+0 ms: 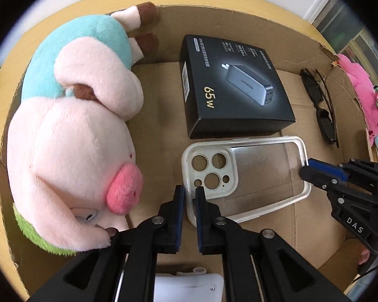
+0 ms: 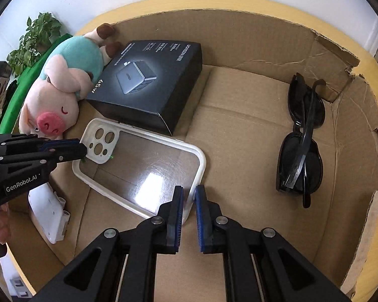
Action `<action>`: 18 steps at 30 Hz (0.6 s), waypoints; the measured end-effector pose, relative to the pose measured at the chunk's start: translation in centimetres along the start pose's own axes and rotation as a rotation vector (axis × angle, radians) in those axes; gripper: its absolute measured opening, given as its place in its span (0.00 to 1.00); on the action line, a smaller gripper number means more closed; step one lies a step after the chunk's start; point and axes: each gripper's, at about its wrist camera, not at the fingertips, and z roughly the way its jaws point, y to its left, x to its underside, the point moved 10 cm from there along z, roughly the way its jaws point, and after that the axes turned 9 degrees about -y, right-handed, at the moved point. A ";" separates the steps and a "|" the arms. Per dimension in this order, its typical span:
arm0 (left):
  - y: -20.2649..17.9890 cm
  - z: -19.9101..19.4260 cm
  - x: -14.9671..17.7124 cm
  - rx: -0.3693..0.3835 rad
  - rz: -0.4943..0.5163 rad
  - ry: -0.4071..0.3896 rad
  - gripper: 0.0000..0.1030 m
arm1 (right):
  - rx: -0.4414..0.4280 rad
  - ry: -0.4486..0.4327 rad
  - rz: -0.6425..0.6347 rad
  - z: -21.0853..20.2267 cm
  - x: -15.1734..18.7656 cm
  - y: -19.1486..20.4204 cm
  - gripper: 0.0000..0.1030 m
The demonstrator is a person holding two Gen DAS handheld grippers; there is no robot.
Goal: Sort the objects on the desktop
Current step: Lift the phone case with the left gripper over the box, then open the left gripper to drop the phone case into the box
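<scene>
A clear phone case (image 1: 259,173) with a white rim lies inside a cardboard box (image 1: 312,50). My left gripper (image 1: 189,196) is shut on the case's camera-end rim. My right gripper (image 2: 189,196) is shut on the opposite end of the rim; it also shows in the left wrist view (image 1: 306,167). The case (image 2: 148,168) is held between both, just above the box floor (image 2: 239,136). A pink plush pig (image 1: 70,136) lies at the left. A black charger box (image 1: 231,85) sits behind the case. Black sunglasses (image 2: 302,146) lie folded at the right.
A white flat device (image 2: 48,214) leans against the box's near left wall. The box has torn walls (image 2: 340,58) and sits on a yellow table (image 2: 373,75). A pink toy (image 1: 363,93) lies outside at the right, a green plant (image 2: 32,40) at the far left.
</scene>
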 end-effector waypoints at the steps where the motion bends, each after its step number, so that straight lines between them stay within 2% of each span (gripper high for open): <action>1: -0.1 -0.4 0.2 0.011 -0.003 -0.006 0.08 | -0.003 0.000 0.004 -0.1 0.0 0.1 0.12; 3: -0.5 -2.2 0.6 0.046 -0.001 -0.048 0.10 | 0.003 -0.022 -0.002 -0.9 0.1 0.4 0.19; 5: -0.7 -5.9 0.8 0.064 0.022 -0.149 0.12 | 0.005 -0.105 -0.027 -3.5 -0.2 1.3 0.46; 6: -0.6 -8.3 0.9 0.067 0.033 -0.218 0.15 | 0.018 -0.180 -0.052 -6.0 -0.3 2.0 0.53; 7: -0.5 -11.3 1.4 0.064 0.042 -0.298 0.18 | 0.021 -0.241 -0.066 -8.0 -0.1 2.7 0.68; 8: -0.2 -13.5 1.9 0.054 0.045 -0.357 0.32 | 0.017 -0.316 -0.076 -10.6 0.2 3.5 0.83; 9: 0.3 -16.9 3.1 0.028 0.049 -0.458 0.59 | 0.018 -0.406 -0.085 -13.7 0.8 4.3 0.91; 10: 0.9 -18.8 3.4 0.004 0.049 -0.530 0.73 | 0.022 -0.464 -0.090 -15.6 1.5 4.8 1.00; 11: 1.5 -20.9 4.4 -0.028 0.045 -0.609 0.87 | 0.024 -0.537 -0.096 -17.9 2.4 5.4 1.00; 13: 2.2 -24.3 6.6 -0.086 0.036 -0.761 0.87 | 0.019 -0.646 -0.102 -21.0 4.6 6.9 1.00; 15: 2.7 -25.3 8.4 -0.114 0.045 -0.827 0.87 | 0.029 -0.704 -0.105 -21.9 6.4 7.3 1.00; 18: 3.1 -24.5 9.9 -0.173 0.030 -0.896 0.87 | 0.135 -0.736 -0.094 -20.1 8.5 6.6 1.00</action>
